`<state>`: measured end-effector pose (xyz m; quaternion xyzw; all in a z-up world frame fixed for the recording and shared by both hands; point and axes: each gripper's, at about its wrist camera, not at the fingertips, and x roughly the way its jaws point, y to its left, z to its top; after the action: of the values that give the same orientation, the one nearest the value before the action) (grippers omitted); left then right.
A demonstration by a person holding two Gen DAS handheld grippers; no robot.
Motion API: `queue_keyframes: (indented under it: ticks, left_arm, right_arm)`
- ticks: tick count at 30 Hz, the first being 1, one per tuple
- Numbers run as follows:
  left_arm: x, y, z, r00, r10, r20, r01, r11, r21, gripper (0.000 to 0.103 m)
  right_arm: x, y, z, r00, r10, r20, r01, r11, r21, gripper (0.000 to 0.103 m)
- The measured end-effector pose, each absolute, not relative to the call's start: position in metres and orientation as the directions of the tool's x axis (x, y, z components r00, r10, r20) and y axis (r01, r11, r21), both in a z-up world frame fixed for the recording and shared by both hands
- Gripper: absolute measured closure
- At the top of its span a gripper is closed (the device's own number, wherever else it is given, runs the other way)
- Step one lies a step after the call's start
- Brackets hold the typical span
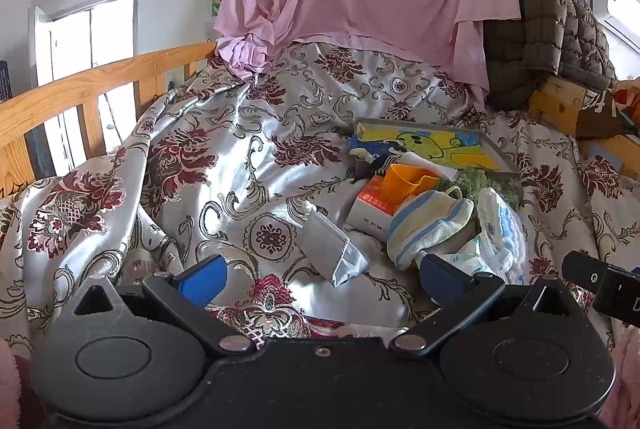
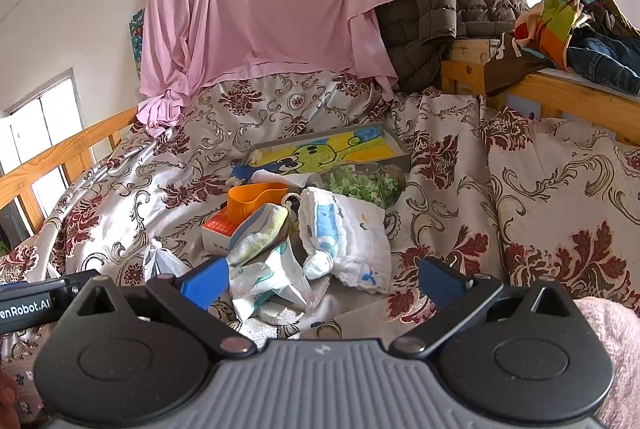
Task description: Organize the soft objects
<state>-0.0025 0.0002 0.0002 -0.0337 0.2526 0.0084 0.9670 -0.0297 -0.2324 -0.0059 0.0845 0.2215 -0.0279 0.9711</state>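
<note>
Loosely heaped striped towel [image 1: 428, 225], white printed cloth [image 2: 352, 241], left tool [image 1: 320, 279] and right tool [image 2: 324, 279] spread wide, holding nothing

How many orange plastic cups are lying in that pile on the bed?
1. The orange plastic cup sits on the white and orange cardboard box, behind the striped cloth, in front of the cartoon picture tray. More could be hidden under the cloths.
</note>
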Motion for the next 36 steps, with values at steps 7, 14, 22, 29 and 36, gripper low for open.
queue_keyframes:
  ticks: [7,14,22,29,36]
  left_arm:
    - [-0.0027,0.0004,0.0002,0.872,-0.001,-0.490,-0.034,0.998,-0.061,0.001]
    - [-0.0022,0.0004,0.0000,0.872,-0.002,-0.490,-0.033,0.997,-0.063,0.001]
    - [-0.0023,0.0006,0.0001,0.871,-0.003,-0.490,-0.033,0.997,-0.064,0.001]
    - [-0.0038,-0.0009,0.0016,0.871,-0.003,-0.491,-0.033,0.997,-0.063,0.001]
    - [-0.0044,-0.0011,0.0017,0.871,-0.002,-0.491,-0.033,0.997,-0.064,0.001]
  right_arm:
    - [-0.0298,-0.2324,-0.0061,0.900,-0.016,-0.437,0.092,0.984,0.153,0.000]
    - [-0.0299,-0.2326,-0.0073,0.899,-0.015,-0.438,0.092,0.984,0.154,0.000]
    - [-0.0298,-0.2323,-0.0065,0.898,-0.015,-0.439,0.092,0.984,0.155,0.000]
    - [-0.0299,-0.2322,-0.0066,0.898,-0.015,-0.440,0.092,0.984,0.155,0.000]
    - [-0.0300,-0.2322,-0.0062,0.898,-0.014,-0.439,0.092,0.983,0.156,0.000]
